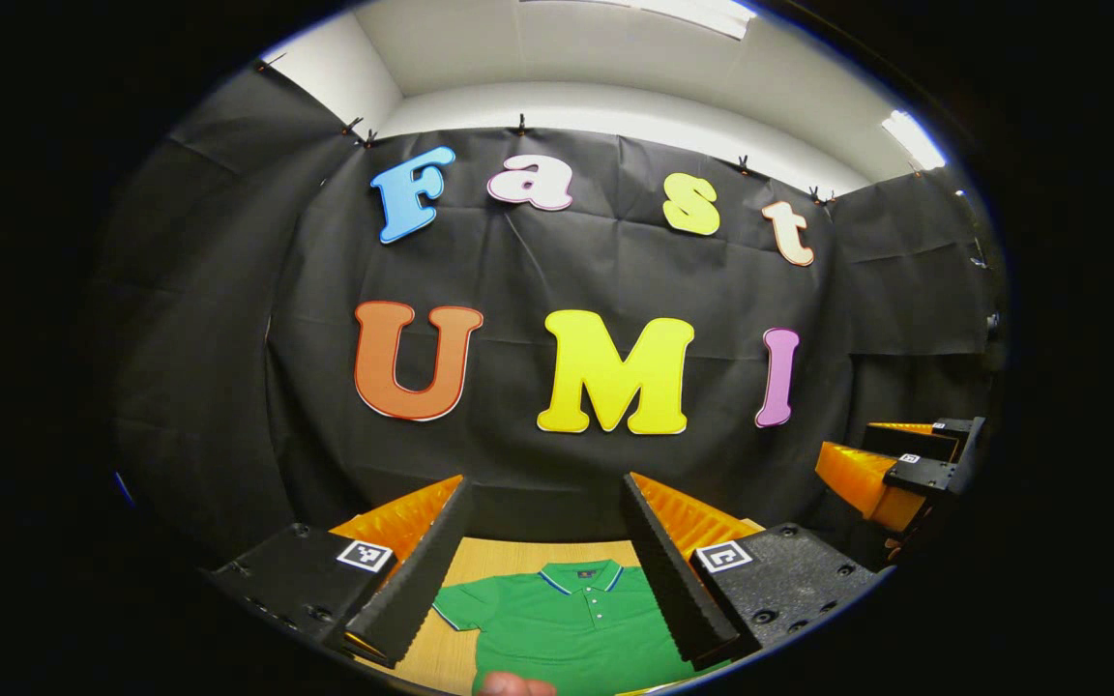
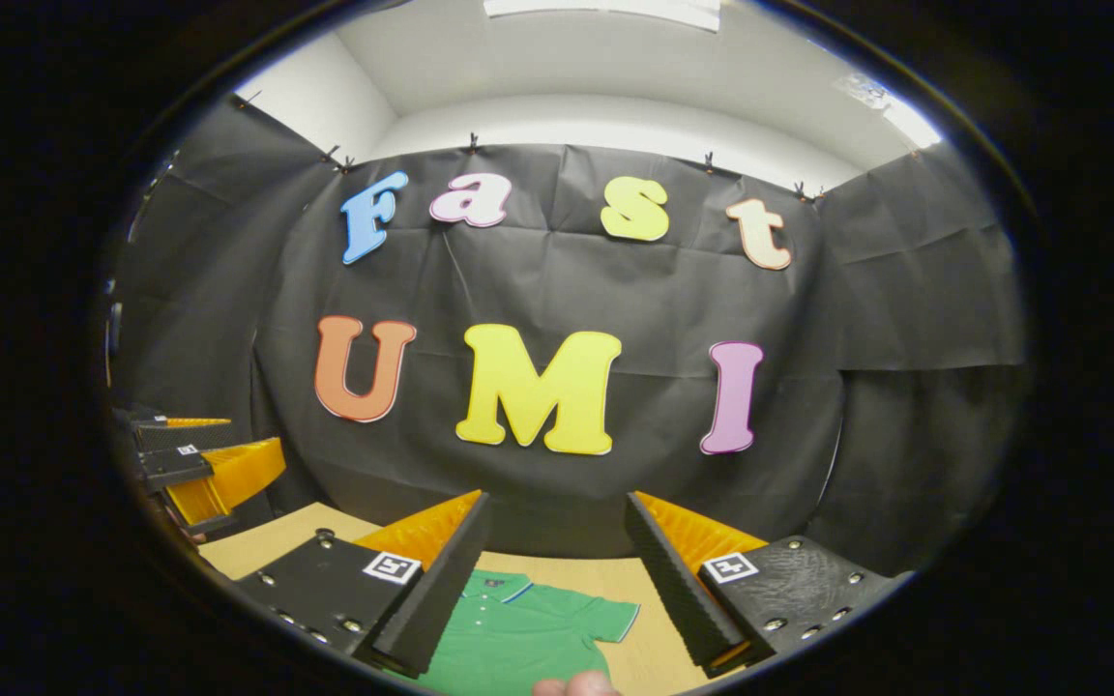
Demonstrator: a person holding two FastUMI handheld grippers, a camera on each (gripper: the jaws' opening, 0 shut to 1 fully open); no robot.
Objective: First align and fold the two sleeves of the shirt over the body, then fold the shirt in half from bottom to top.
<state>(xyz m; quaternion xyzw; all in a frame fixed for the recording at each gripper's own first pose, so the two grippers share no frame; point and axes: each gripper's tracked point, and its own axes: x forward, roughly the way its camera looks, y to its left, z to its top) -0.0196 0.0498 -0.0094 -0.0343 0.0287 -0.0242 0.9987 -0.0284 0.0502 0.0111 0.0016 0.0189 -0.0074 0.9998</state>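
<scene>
Now the green shirt point(image 1: 571, 623) lies flat on the bench point(image 2: 257, 546), sleeves not folded. Both the left gripper point(image 1: 547, 541) and right gripper point(image 2: 557, 561) hold their fingers open above it; each should probably pinch one sleeve at its cuff.

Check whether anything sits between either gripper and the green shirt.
Nothing visible does. The green shirt lies flat on the table, and both the left gripper and right gripper hang open above it.
</scene>
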